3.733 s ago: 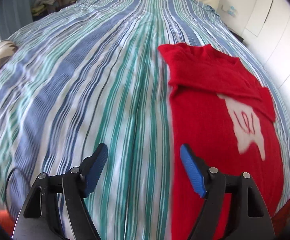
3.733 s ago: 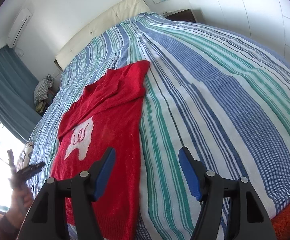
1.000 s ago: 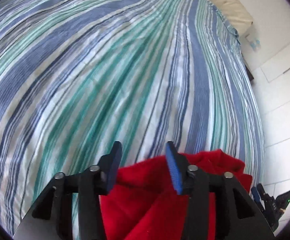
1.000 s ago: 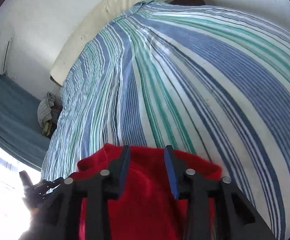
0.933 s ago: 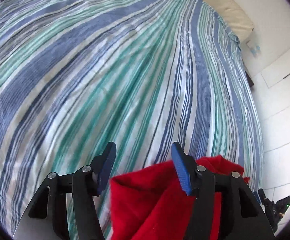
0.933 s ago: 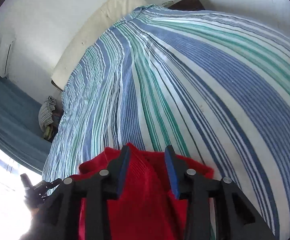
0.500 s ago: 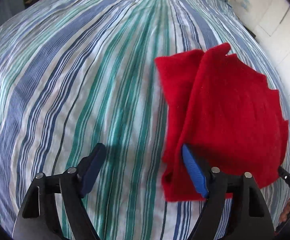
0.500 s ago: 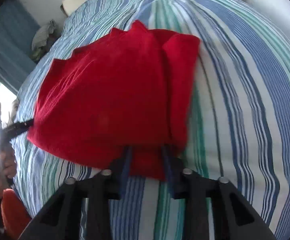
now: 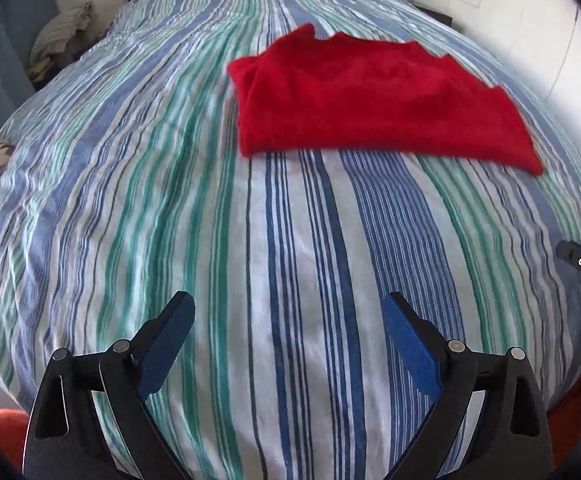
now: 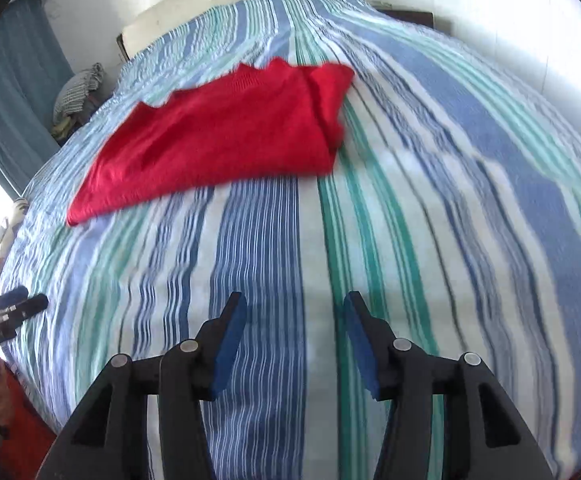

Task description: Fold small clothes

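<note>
Step in hand: release after a fold. The red garment (image 9: 370, 96) lies doubled on the striped bedspread (image 9: 290, 260), and neither gripper touches it. The left gripper (image 9: 288, 344) hangs over bare bedspread with its fingers (image 9: 166, 344) spread wide and opening further, nothing between them. The right gripper (image 10: 294, 344) is likewise clear of the cloth, its fingers (image 10: 228, 346) partly apart and opening, with only striped fabric showing in the gap.

Location of the task's thing: in the left wrist view the garment sits at about 1 o'clock from the gripper, well apart from it, toward the far half of the bed. In the right wrist view it sits at about 11 o'clock, again well apart. The other gripper's tip shows at each view's edge (at 3 o'clock in the left view, 9 o'clock in the right).

Condition of the garment: a plain red knit, folded into a wide, roughly four-sided packet. The near edge is straight and looks like the fold line. The far edge is jagged, with several points sticking out unevenly (layers there appear not to be aligned). One short end shows a thicker, bunched roll of cloth. No print is visible on the upper face.

Judgement on the next move: the packet is still broad, so a further fold across its length seems due. That calls for both grippers to return to one short end, take the edge through all layers, and carry it over without dragging the lower layers.
</note>
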`<action>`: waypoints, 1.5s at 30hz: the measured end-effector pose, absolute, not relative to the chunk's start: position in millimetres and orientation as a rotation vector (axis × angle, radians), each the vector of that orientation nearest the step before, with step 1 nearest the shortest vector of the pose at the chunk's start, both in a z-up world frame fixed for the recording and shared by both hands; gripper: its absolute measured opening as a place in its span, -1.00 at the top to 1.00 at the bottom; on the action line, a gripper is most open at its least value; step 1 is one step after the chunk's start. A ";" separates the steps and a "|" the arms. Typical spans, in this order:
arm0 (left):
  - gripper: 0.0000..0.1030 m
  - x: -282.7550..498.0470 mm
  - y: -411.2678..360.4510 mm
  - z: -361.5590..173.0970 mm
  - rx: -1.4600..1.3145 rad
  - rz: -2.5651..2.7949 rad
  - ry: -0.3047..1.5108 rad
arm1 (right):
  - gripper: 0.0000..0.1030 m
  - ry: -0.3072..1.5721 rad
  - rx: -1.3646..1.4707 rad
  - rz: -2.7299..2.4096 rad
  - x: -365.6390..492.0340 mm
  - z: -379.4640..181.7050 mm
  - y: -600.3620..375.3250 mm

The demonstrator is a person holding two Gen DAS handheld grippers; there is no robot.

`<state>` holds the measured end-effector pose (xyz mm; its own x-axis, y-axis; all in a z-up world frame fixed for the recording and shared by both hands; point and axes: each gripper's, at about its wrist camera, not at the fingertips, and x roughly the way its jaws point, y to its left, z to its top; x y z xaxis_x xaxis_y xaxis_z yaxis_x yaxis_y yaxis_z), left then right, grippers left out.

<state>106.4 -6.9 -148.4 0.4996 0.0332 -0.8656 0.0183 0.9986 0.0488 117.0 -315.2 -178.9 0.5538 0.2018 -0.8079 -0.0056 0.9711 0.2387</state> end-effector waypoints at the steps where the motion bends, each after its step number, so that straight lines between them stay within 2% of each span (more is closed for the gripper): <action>1: -0.86 102.3 -9.5 -155.6 0.059 0.013 1.055 | -0.03 0.983 0.207 0.119 115.2 -181.5 -312.3; 5: -0.91 87.3 -20.3 -172.3 0.088 0.019 1.069 | -0.21 0.978 0.185 0.134 114.8 -184.3 -309.0; 9: -0.98 88.4 -20.2 -176.2 0.087 0.015 1.085 | -0.31 0.976 0.173 0.130 117.9 -195.1 -307.3; 14: -0.99 87.7 -18.7 -179.3 0.079 0.007 1.085 | -0.51 0.970 0.119 0.129 116.4 -200.8 -293.0; 26: -0.99 83.9 -22.7 -179.6 0.092 0.014 1.085 | -0.54 0.963 0.112 0.142 116.5 -201.8 -291.8; 30: -0.95 72.9 -27.4 -156.5 -0.001 -0.031 1.118 | -0.60 0.963 0.100 0.150 116.1 -202.5 -290.1; 39: -0.96 16.4 -78.1 -58.8 -0.251 -0.389 0.939 | -0.80 0.959 0.058 0.153 116.8 -205.5 -281.0; 42: -0.97 25.1 -70.4 -53.9 -0.276 -0.362 0.909 | -0.80 0.958 0.060 0.156 116.7 -205.7 -281.7; 45: -0.97 46.3 -41.9 -74.9 -0.280 -0.227 0.915 | -0.80 0.954 0.056 0.157 116.3 -205.9 -281.3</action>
